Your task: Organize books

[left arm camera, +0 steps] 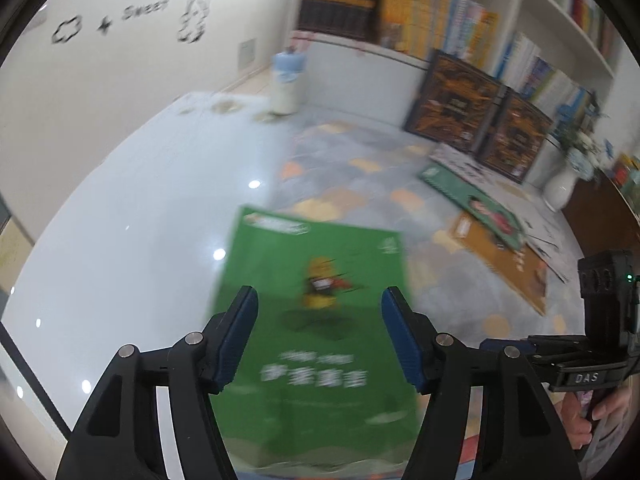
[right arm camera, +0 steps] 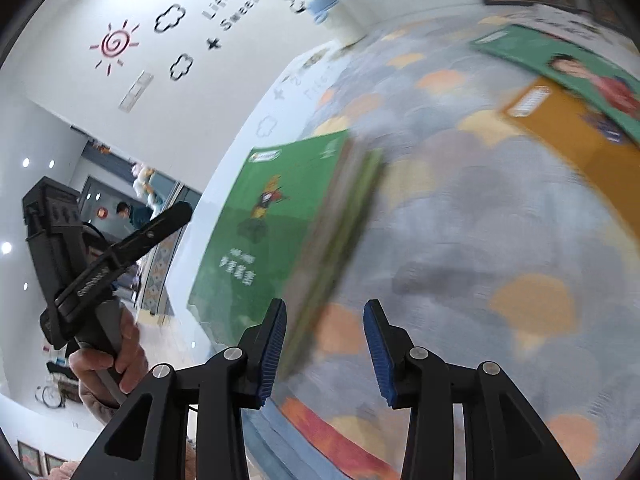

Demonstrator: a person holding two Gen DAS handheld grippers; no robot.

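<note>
Hovering over a green book [left arm camera: 316, 320], the left gripper [left arm camera: 319, 336] has its jaws spread wide with nothing between them; the blue-padded fingertips [left arm camera: 240, 332] frame the cover from above. The green book lies flat, partly on a patterned grey rug [left arm camera: 352, 168] and partly on the glossy white floor [left arm camera: 140, 220] to the left, and it carries a small yellow cartoon figure and white lettering, blurred by motion.

The right gripper [right arm camera: 325, 344] also has its jaws open and empty. In its view the green book [right arm camera: 272, 216] lies just beyond the left fingertip, and its stacked page edge shows along the right side. The rug [right arm camera: 480, 220] fills the right half of that view.

Farther right on the rug lie more books: a dark green book with a portrait [left arm camera: 476, 204] overlaps an orange book [left arm camera: 504, 264], both flat and well apart from the green book. Behind them two dark picture books [left arm camera: 480, 116] stand upright against a white bookshelf [left arm camera: 516, 12] packed with colourful spines. A white vase [left arm camera: 560, 188] stands on the floor at the far right, and a blue-topped white bin [left arm camera: 288, 80] stands in the far corner. The wall [left arm camera: 120, 60] bears cloud decals and the words "Life is Sweet".
</note>
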